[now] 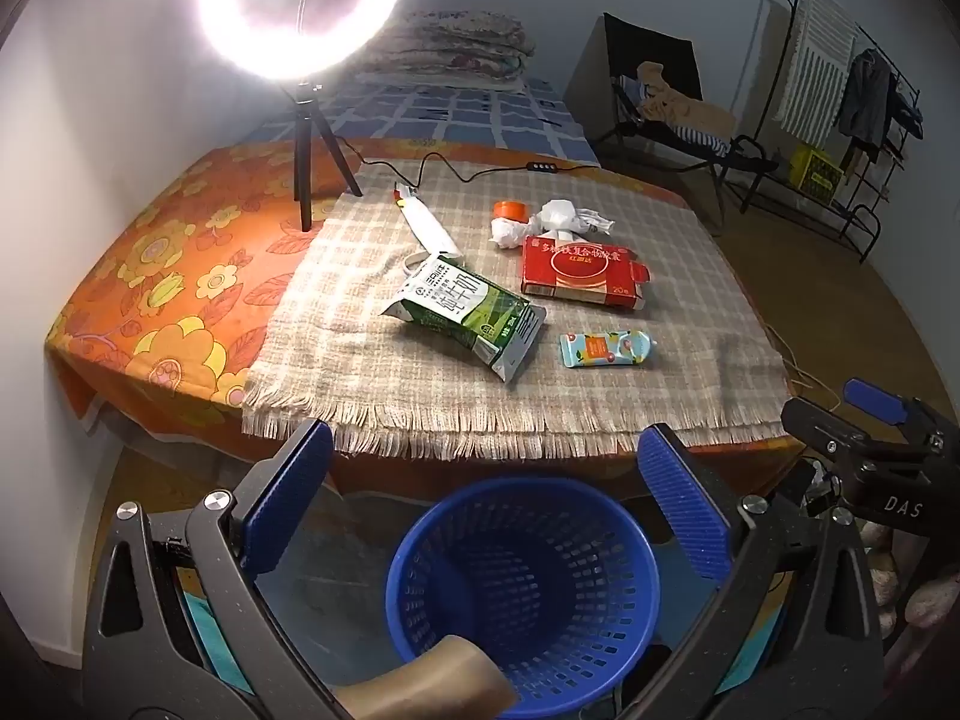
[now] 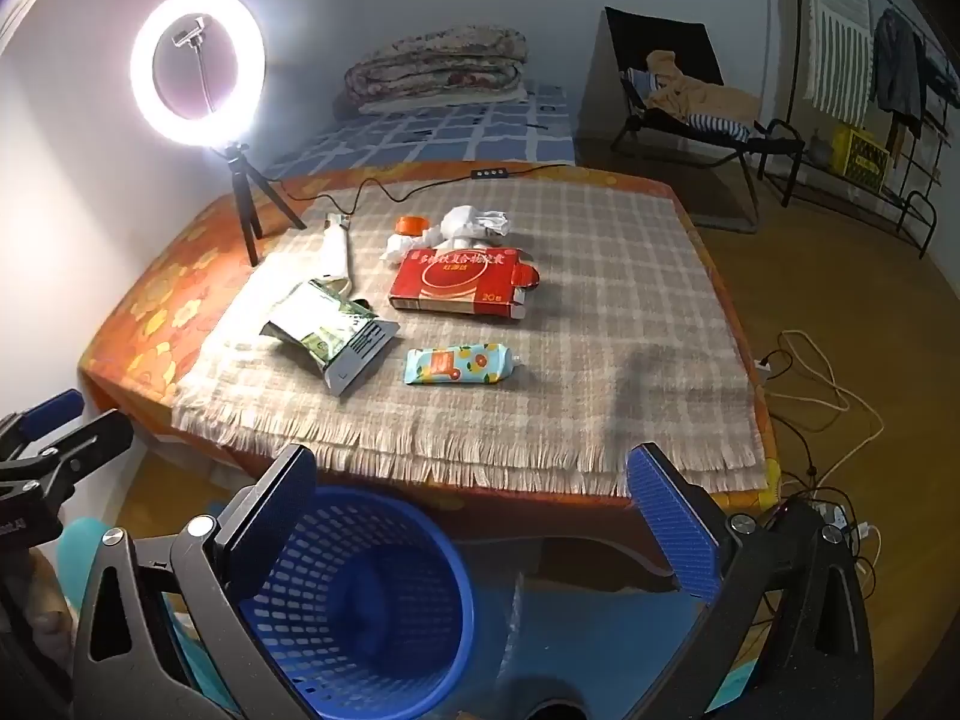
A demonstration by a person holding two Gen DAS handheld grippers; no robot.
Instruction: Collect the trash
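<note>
A crushed green-and-white milk carton [image 1: 465, 315], red box [image 1: 579, 273], small floral tube [image 1: 606, 349], crumpled white wrappers [image 1: 549, 222] and white stick pack [image 1: 423, 222] lie on the plaid cloth [image 1: 660, 384]. Below the table edge stands a blue basket [image 1: 420, 546]. Both the left gripper [image 1: 483, 498] and the right gripper [image 2: 474, 516] are spread apart, holding nothing.

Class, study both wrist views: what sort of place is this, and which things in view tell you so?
Probably a bedroom at home: a bed with a folded quilt behind the table, a clothes rack with hanging garments, and a chair heaped with clothes.
</note>
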